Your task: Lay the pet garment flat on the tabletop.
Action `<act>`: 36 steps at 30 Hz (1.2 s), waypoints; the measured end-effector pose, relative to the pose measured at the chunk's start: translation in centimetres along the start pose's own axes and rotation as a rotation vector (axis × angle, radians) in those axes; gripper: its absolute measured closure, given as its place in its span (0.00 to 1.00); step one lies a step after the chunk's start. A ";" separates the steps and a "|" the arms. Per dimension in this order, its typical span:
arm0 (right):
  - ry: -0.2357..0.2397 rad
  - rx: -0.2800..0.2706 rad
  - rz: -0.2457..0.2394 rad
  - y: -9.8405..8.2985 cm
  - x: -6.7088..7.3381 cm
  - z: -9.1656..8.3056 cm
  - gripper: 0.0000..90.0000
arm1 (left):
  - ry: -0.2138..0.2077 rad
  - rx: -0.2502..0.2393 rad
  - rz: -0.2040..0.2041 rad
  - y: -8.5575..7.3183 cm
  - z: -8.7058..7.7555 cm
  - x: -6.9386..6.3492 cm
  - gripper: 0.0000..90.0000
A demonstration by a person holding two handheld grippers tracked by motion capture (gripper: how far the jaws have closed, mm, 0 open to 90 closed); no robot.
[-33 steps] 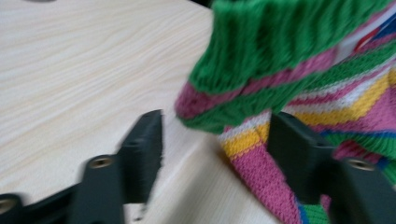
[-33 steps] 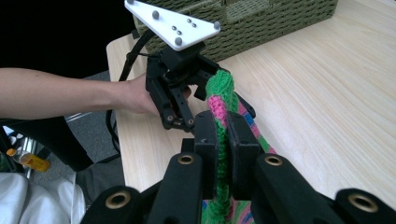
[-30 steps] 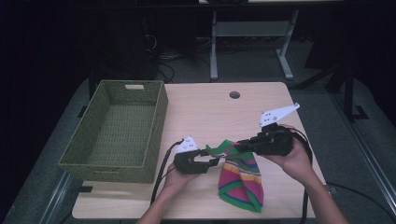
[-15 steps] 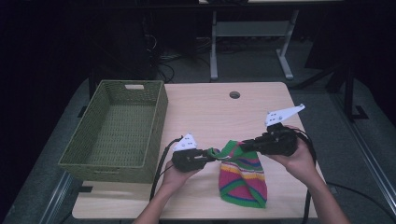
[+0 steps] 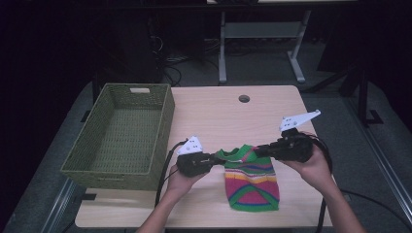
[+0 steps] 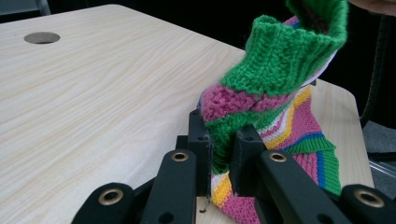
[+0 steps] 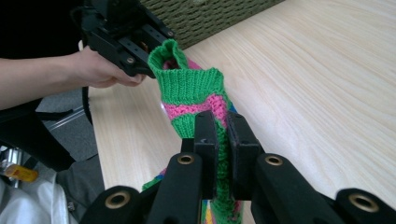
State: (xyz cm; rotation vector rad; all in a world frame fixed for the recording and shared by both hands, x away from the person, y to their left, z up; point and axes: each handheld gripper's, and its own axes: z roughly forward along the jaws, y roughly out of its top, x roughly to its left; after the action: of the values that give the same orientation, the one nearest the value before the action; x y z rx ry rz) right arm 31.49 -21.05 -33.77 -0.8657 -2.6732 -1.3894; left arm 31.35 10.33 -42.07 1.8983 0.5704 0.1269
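Two sets of jaws are at work on one striped sock [image 5: 251,178], and both are mine. My left gripper [image 5: 214,161] has just been closing its jaws, and in the left gripper view they now pinch the knit [image 6: 261,93] just below the green cuff, with cloth bunched between the pads. My right gripper [image 5: 260,151] is clamped on the opposite side of the same cuff — the right gripper view shows green ribbing [image 7: 189,88] squeezed between the two black pads, with hardly any gap left.

From the high view the sock sits on the near right part of the tabletop [image 5: 218,116], between my two hands. Its cuff end is lifted and stretched between the grippers, while the toe end, with its pink, yellow, blue and green bands, lies flat on the wood toward the near edge.

A green woven basket [image 5: 121,138] stands on the left part of the tabletop, well apart from the sock — my left hand [image 5: 182,178] is just beside its near right corner. A small round hole [image 5: 244,98] shows in the wood toward the far edge. My right hand [image 5: 316,167] wraps the right gripper's body from below, and the grey three-cornered plate [image 5: 299,119] rises above it.
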 end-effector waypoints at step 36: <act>-0.107 0.015 0.080 -0.1 -3.6 0.5 0.93 | 0.156 0.031 -0.047 4.4 2.1 1.7 0.91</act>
State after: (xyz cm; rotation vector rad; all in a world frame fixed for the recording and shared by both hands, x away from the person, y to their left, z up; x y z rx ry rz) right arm 34.66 -22.38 -35.07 -1.0619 -2.6880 -1.3416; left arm 35.05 8.04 -39.28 1.9141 0.7258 0.2389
